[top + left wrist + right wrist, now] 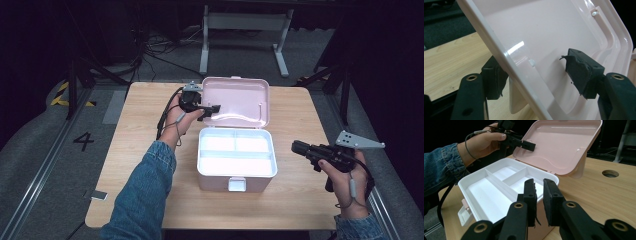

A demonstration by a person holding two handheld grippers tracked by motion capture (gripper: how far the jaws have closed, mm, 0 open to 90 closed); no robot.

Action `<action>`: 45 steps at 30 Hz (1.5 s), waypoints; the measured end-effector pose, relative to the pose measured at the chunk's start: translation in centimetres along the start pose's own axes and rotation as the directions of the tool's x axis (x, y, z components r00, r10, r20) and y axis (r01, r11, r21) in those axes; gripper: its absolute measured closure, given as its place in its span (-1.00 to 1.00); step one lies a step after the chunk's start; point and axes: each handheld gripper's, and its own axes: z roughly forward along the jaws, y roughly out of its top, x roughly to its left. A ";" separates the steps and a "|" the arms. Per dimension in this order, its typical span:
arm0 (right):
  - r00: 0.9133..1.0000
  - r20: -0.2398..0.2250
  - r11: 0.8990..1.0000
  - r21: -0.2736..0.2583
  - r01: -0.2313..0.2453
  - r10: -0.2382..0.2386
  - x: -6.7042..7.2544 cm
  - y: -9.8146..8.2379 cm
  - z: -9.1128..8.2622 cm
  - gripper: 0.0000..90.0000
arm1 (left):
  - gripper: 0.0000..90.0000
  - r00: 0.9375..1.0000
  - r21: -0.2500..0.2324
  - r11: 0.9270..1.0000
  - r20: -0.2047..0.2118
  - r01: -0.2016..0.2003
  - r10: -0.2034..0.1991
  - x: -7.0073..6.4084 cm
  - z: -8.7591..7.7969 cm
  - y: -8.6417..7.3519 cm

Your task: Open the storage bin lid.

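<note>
Straddling the raised pink plastic lid [544, 37] of the white compartmented box [236, 172] at mid-table, our left gripper [207, 111] stands open, our right gripper [539, 195] nearly closed on nothing; we judge the lid light, stiff, slippery, best pinched at its rim.

Overhead light falls brightly on the table [150, 195] while the surrounding room sinks into near black. The white tray [237, 159] blows out with glare, and a reflection streaks the pink lid [544, 32]; nearby jaws look slightly soft
</note>
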 end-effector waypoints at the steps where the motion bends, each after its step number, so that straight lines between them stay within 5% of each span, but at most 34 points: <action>1: 1.000 -0.001 1.000 0.001 0.000 0.000 0.0 0.0 0.0 0.81 | -0.21 1.000 0.002 1.000 0.000 0.001 -0.001 0.1 0.0 -0.1; 18: 1.000 -0.008 1.000 0.012 -0.004 0.004 0.1 -0.1 0.3 0.78 | -0.27 0.997 0.069 0.995 -0.010 0.074 -0.073 0.8 0.5 -0.9; 25: 1.000 -0.009 1.000 0.010 -0.006 0.006 0.1 -0.1 0.3 0.75 | -0.29 0.993 0.137 0.983 -0.046 0.118 -0.113 0.8 0.4 -1.0; 38: 1.000 -0.012 1.000 0.008 -0.016 0.016 0.0 0.0 0.4 0.68 | -0.44 0.992 0.080 0.995 -0.113 0.067 -0.058 0.8 -1.5 -0.4; 45: 1.000 -0.010 1.000 0.006 -0.014 0.014 -0.1 0.0 0.7 0.65 | -0.43 0.997 0.028 1.000 -0.078 -0.005 0.007 -1.3 -3.5 1.0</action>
